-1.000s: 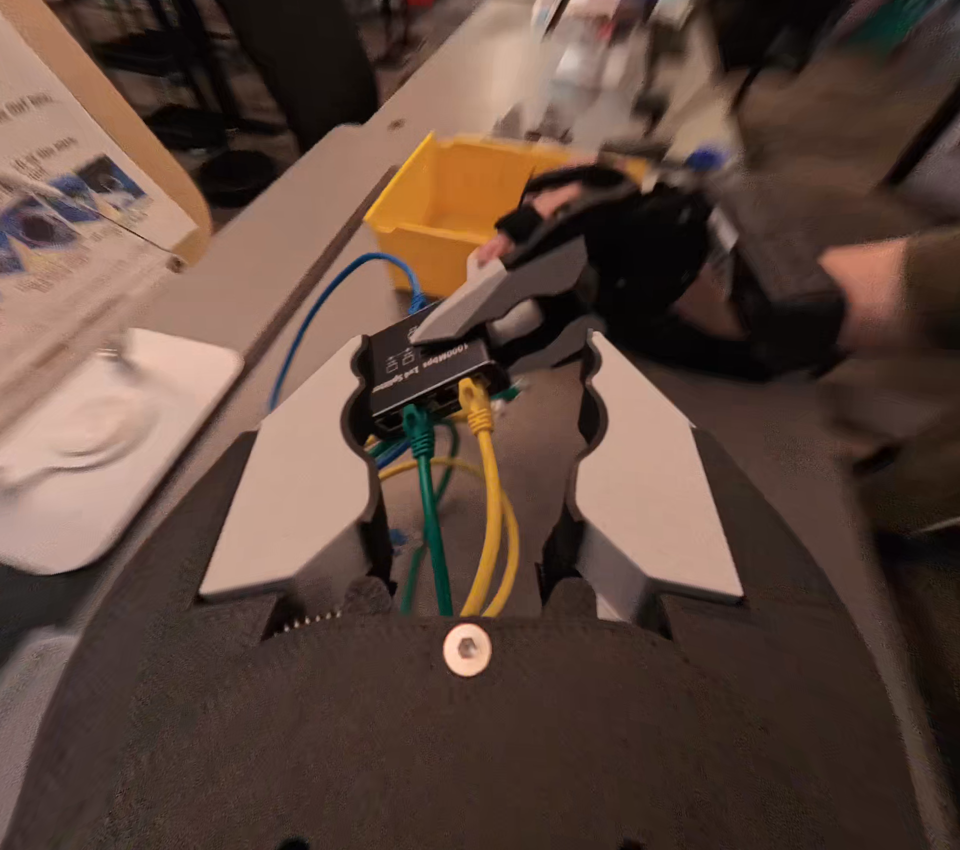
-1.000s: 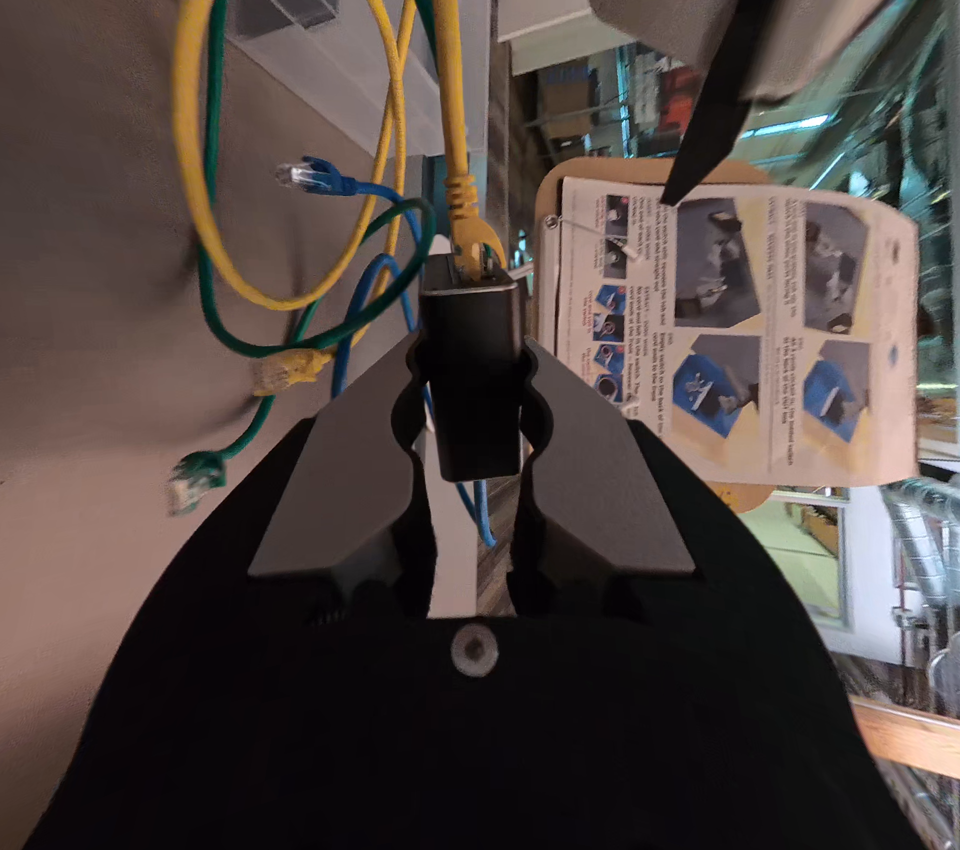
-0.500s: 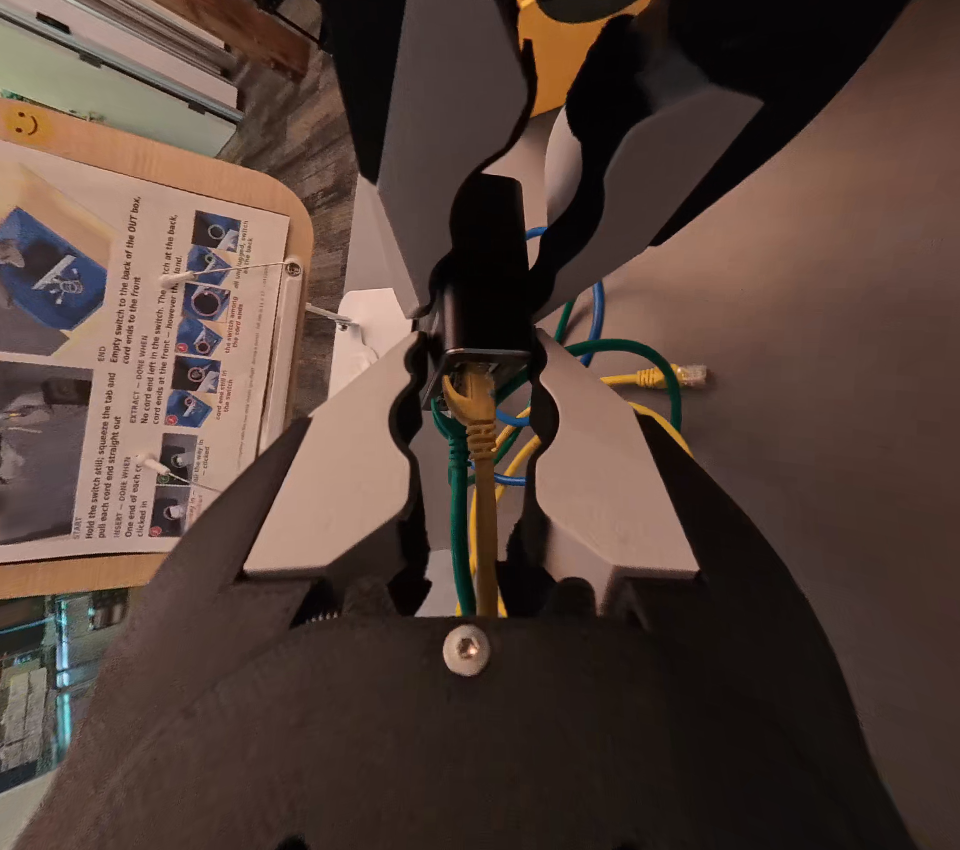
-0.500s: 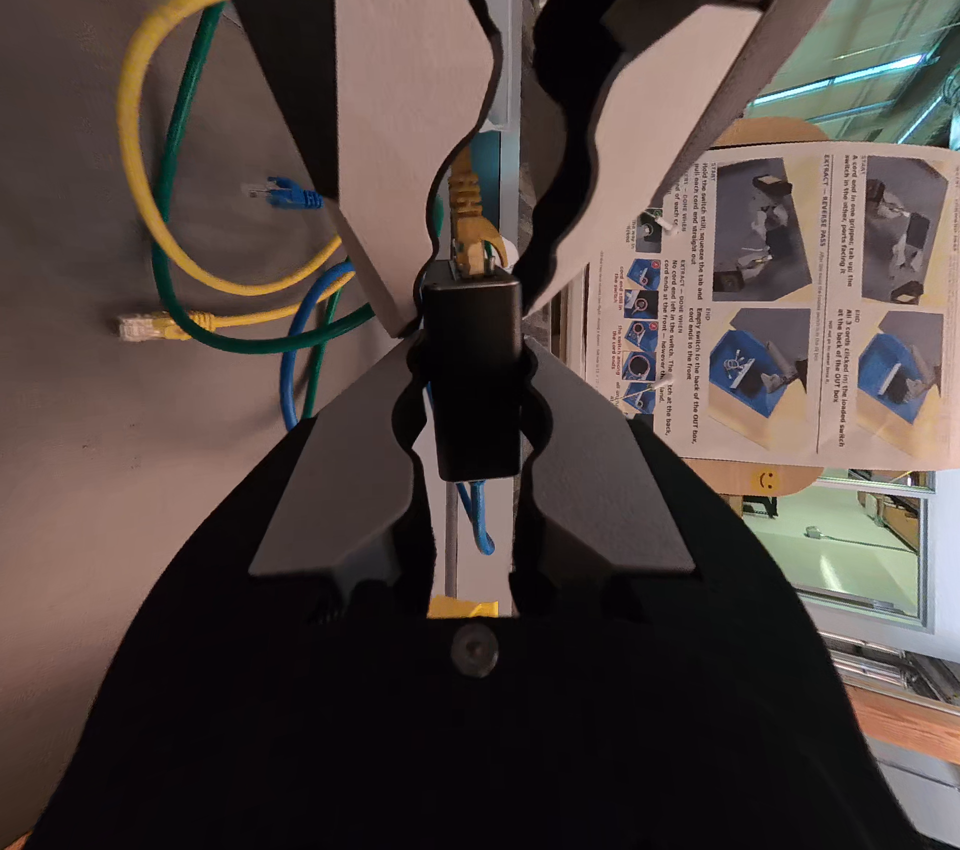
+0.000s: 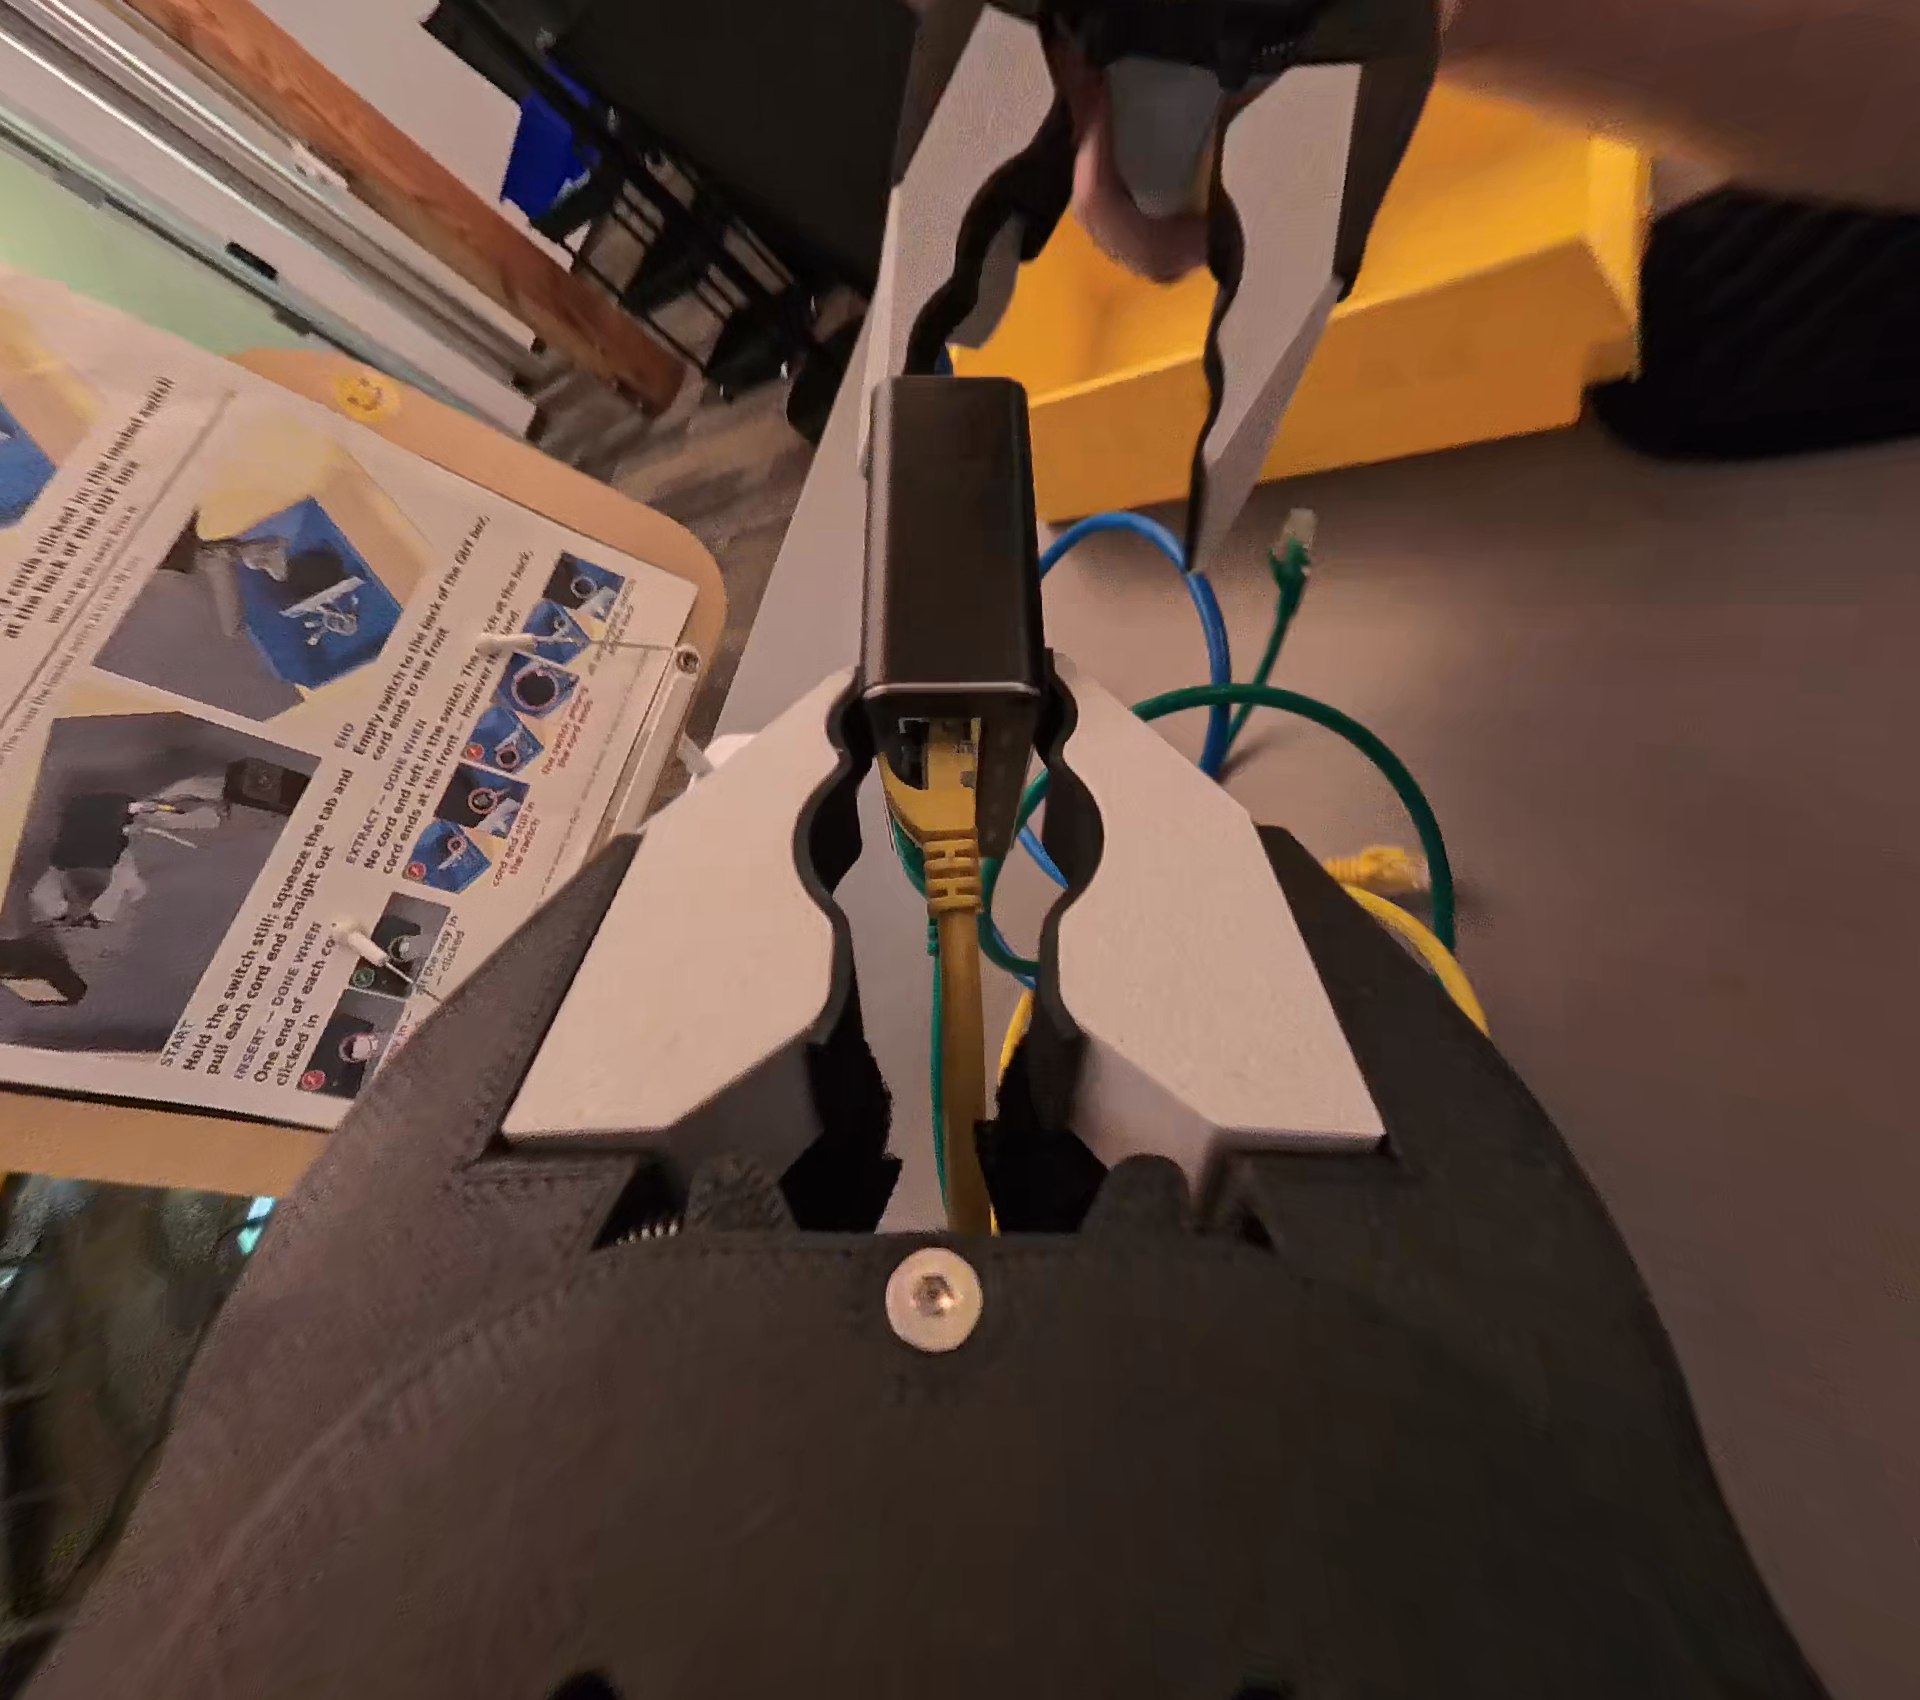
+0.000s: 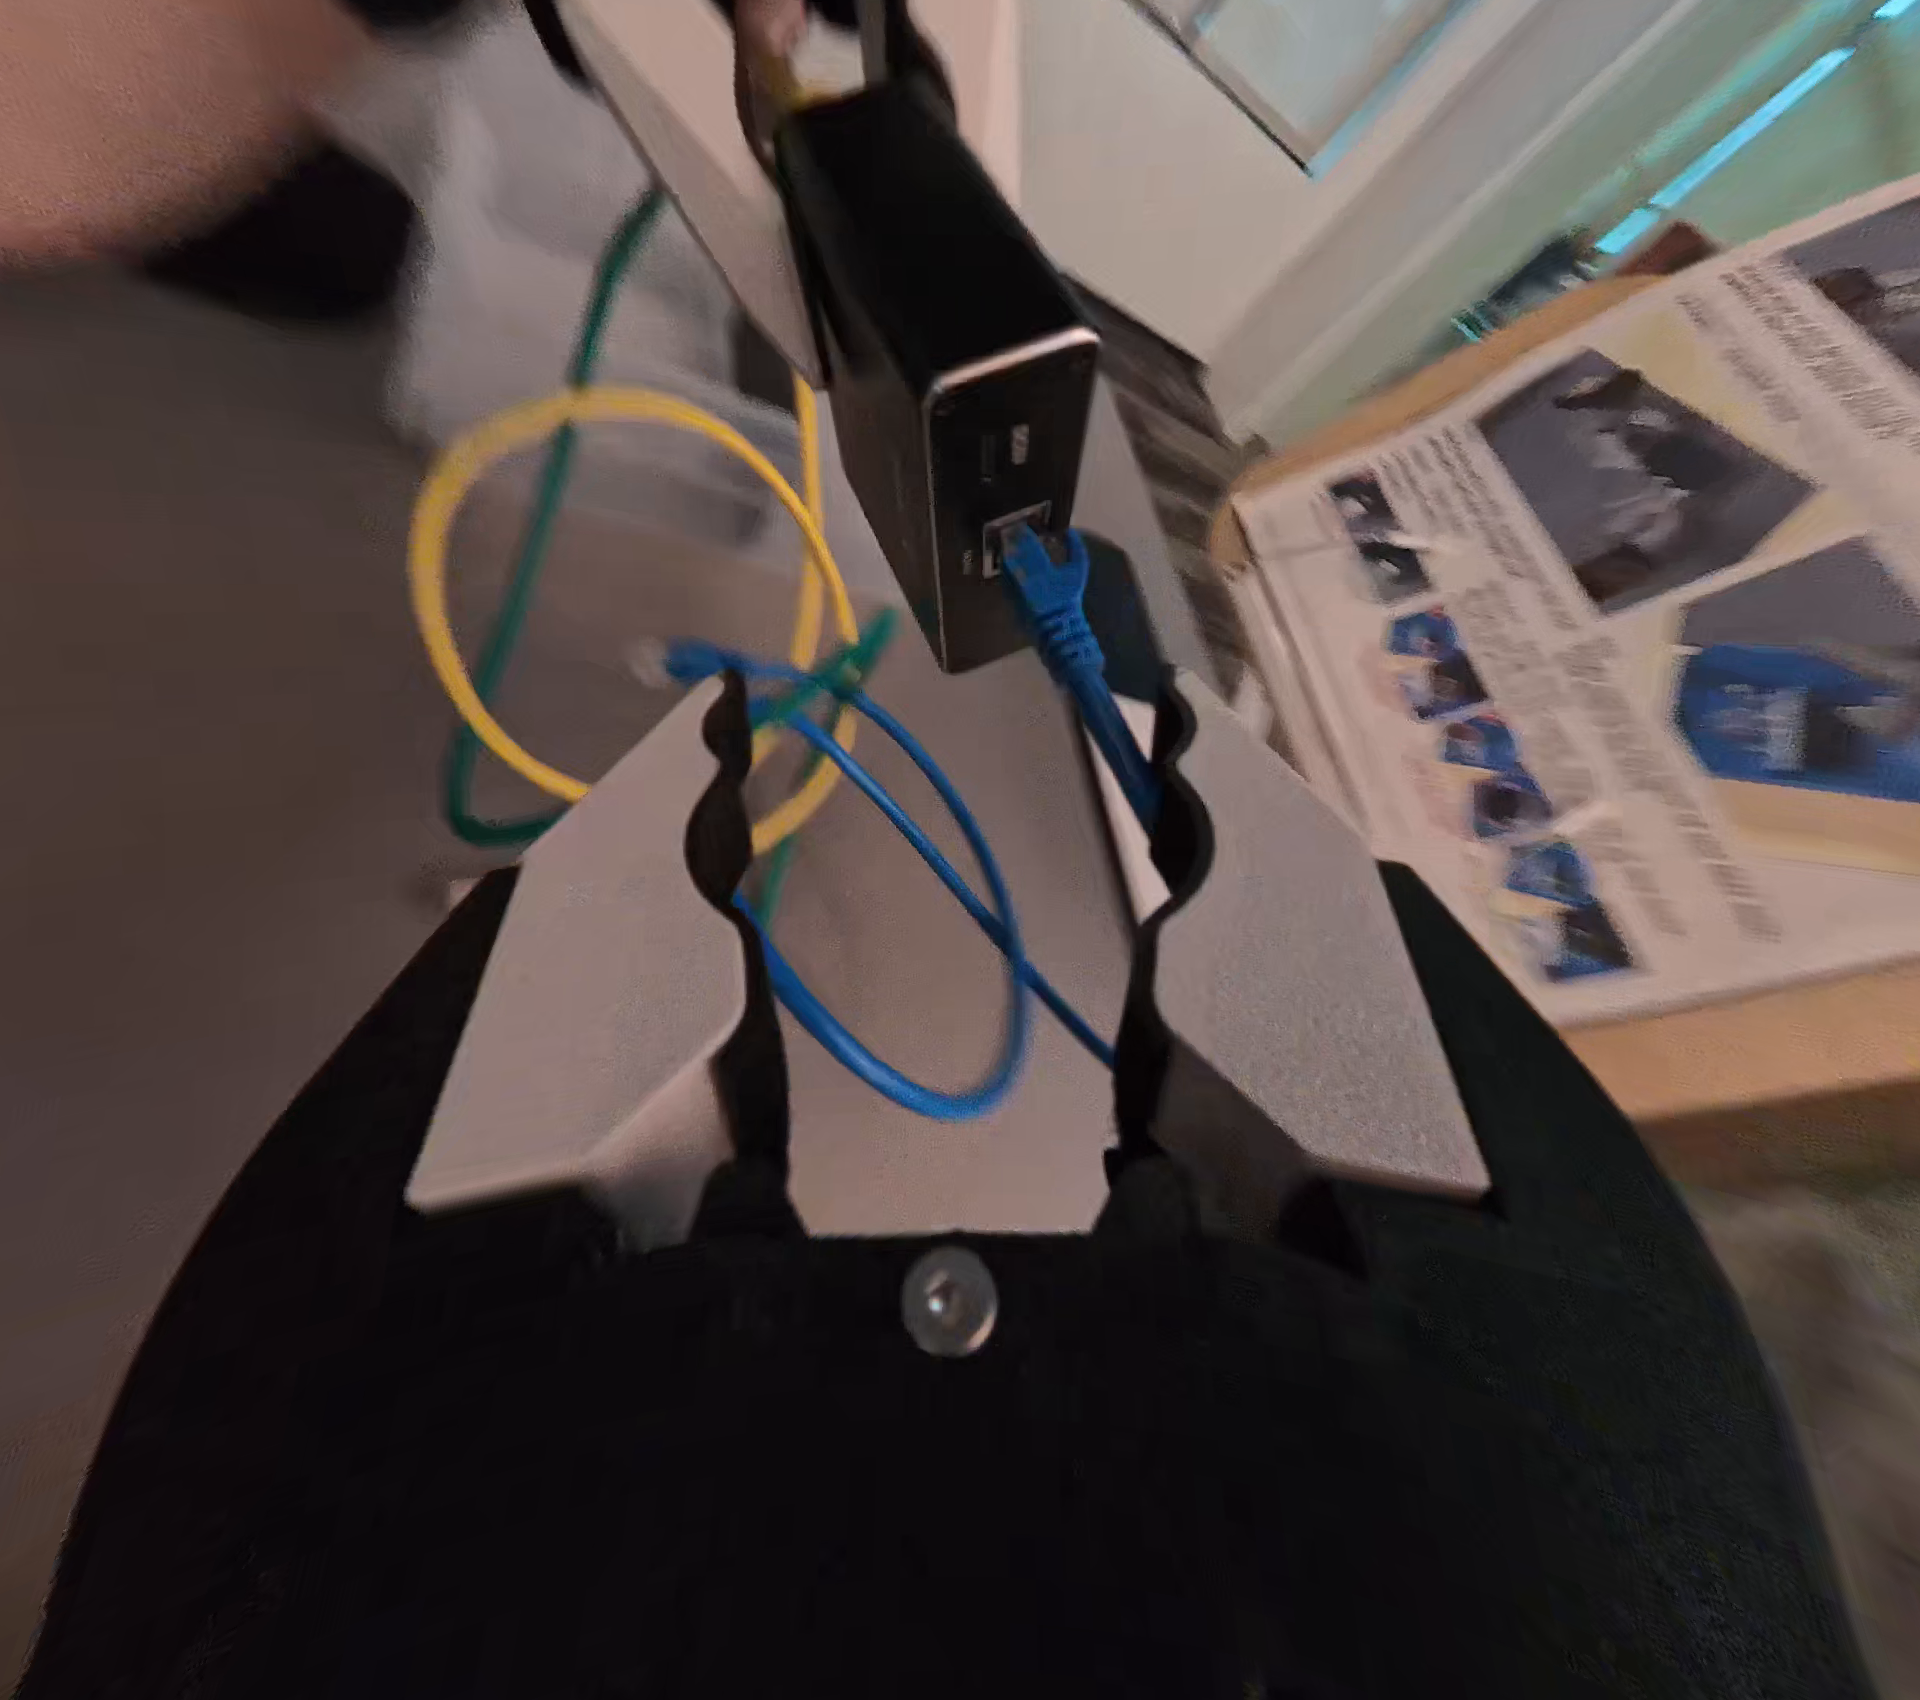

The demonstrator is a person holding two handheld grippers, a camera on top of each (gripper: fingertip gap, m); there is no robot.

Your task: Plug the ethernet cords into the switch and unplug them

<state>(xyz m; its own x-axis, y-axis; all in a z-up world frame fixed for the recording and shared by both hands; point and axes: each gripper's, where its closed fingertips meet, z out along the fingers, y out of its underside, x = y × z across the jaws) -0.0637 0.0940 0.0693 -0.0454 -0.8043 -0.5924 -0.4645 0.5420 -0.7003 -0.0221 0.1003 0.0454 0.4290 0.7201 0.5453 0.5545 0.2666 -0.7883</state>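
One black switch (image 5: 951, 538), three ethernet cords and two grippers show. The left gripper (image 5: 948, 715) has its jaws clamped on the switch's near end, so the box is held above the grey surface (image 5: 1662, 715) with its long axis running straight away from that gripper, its port face turned back toward the left wrist camera. A yellow cord (image 5: 954, 871) sits plugged into that face and runs back between the jaws; a green cord (image 5: 1340, 715) lies just behind it there, though whether it is seated cannot be told. On the opposite end face, seen from the right wrist, a blue cord (image 6: 1055, 601) is plugged in. The right gripper (image 6: 945, 705) has its jaws spread apart, holding nothing, just short of that far end. Loose plugs of the green and yellow cords lie on the surface. One yellow bin (image 5: 1351, 362) stands beyond, and one illustrated instruction sheet (image 5: 312, 767) on a board stands beside the surface
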